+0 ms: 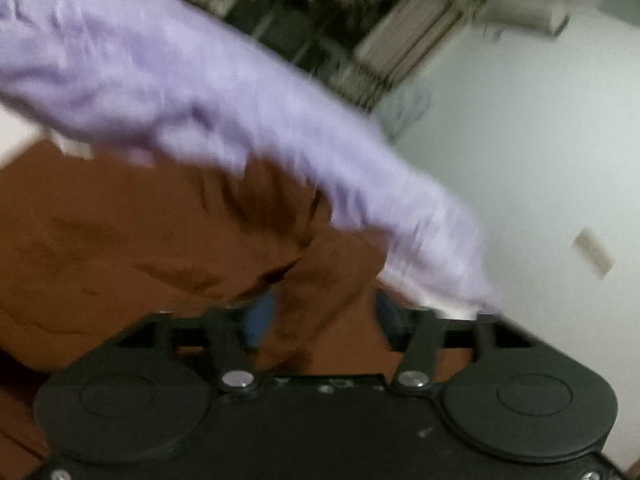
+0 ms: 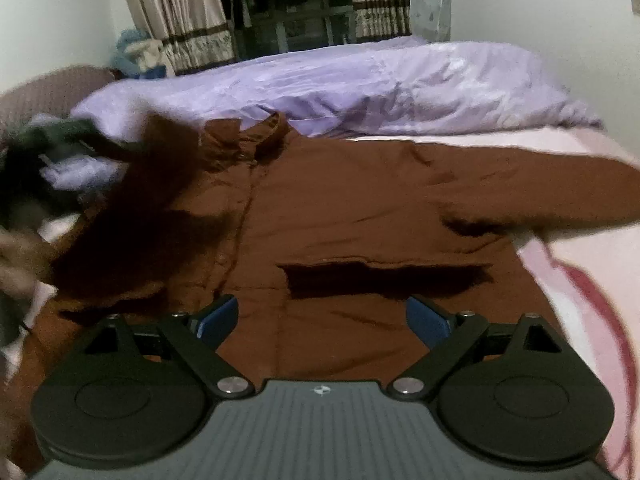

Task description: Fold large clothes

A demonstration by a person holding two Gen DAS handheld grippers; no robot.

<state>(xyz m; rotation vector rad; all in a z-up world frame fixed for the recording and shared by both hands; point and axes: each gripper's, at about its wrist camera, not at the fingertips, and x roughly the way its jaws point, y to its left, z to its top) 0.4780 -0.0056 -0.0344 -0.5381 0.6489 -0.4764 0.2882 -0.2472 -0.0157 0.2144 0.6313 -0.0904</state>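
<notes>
Left gripper (image 1: 320, 316): blue pads set narrow, with a bunched fold of the rust-brown cotton shirt (image 1: 132, 240) running up between them; judged clamped on that cloth, though the view is smeared with blur. Right gripper (image 2: 320, 316): blue pads spread wide, nothing between them, poised low over the lower front of the shirt (image 2: 360, 208). Shirt location: spread front-up on the pale pink bed sheet (image 2: 580, 280), collar toward the far side, button placket running down the middle, a chest pocket flap just beyond the right gripper's jaws. The sleeve on the right of the right wrist view lies straight out across the sheet. The cloth on the left of that view is raised and dark, lifted off the bed near a blurred dark shape (image 2: 60, 136) that is probably the left gripper; cannot tell for sure. Beyond the collar a crumpled lilac duvet (image 2: 400, 84) is heaped across the bed; striped beige curtains (image 2: 176, 12) hang behind. Progress, as a judgement: early. The garment is laid out and one side appears to be coming up for a first fold inward; no completed fold shows. Left to do: both sides and sleeves in, then the body folded over lengthwise.
</notes>
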